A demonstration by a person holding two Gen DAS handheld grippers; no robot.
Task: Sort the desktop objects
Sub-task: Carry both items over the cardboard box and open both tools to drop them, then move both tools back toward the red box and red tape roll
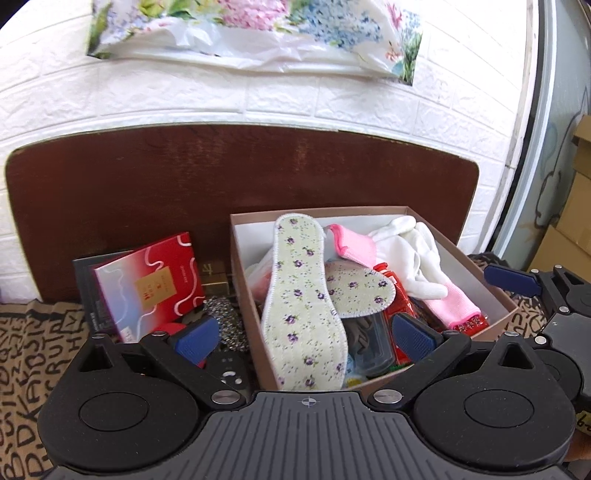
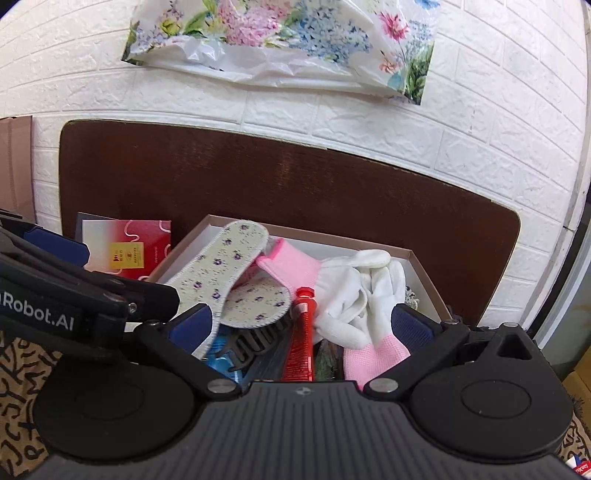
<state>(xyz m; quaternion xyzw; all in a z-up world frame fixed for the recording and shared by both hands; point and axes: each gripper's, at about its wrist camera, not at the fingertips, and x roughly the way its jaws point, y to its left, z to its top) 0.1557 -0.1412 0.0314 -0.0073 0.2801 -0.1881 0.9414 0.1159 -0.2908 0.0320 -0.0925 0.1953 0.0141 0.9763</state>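
White brick wall fills the background, with a flowered plastic bag hanging at 12 o'clock and a dark brown board leaning against the wall behind your work. Beneath everything lies a tan cloth printed with black letters.

Your left gripper is spread wide and grasps nothing. Its left finger hovers over the clutter outside the box, its right finger over the box's contents. The box sits from the centre toward 3 o'clock in the left wrist view. Inside, a long flowered insole lies propped from the far wall to the near wall, and a second insole lies just beside it, partly under it. White gloves with pink cuffs lie toward 2 o'clock, and a red tube lies between the insoles and the gloves.

Outside the box, at 9 o'clock from it, a red booklet stands tilted against a dark one. A steel scourer lies just beside the box wall, and a black remote lies near the left finger.

Your right gripper is also released, fingers wide apart, directly above the box. Between its fingers you see the tube, the gloves and a black comb.
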